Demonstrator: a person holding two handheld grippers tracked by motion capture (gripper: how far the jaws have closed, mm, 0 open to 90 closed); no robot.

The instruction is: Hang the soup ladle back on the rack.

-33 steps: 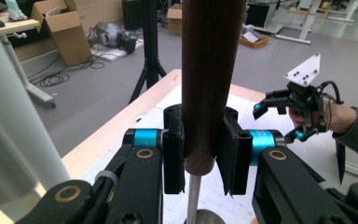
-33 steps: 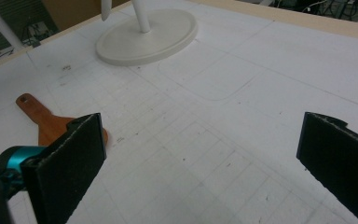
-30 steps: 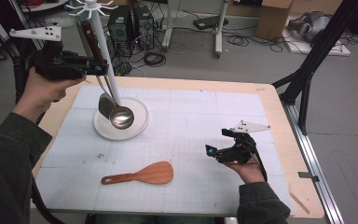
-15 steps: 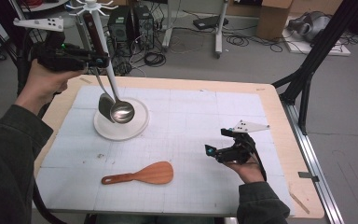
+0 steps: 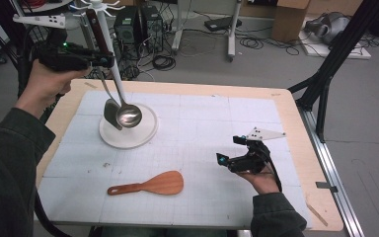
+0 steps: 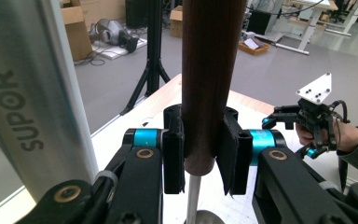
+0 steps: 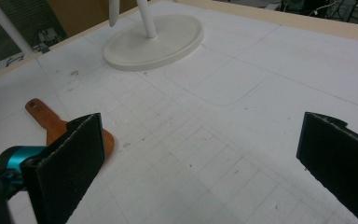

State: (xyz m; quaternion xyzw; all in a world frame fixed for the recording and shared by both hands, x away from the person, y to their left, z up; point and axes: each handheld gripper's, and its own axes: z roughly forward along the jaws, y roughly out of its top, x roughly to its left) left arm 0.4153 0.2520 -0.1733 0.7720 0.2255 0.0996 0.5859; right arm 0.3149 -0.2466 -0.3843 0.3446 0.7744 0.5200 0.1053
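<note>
My left claw (image 6: 200,154) stays clamped on the dark wooden handle of the steel ladle (image 5: 128,115), its long axis near upright beside the white rack post (image 5: 112,54); my right claw (image 5: 232,152) rests apart.

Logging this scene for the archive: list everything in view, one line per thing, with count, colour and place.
Ladle: one, steel bowl, dark wooden handle, held upright beside the rack pole, bowl over the base.
Utensil rack: one, white, round base at table's left rear, pole with hooks on top.
Rice paddle: one, brown wood, flat on the mat, front centre.
Mat: one, white, gridded, covering the table.
Table: one, light wood.
Left gripper: one, black, shut on the ladle handle.
Right gripper: one, black, open, low over the mat's right side.
</note>
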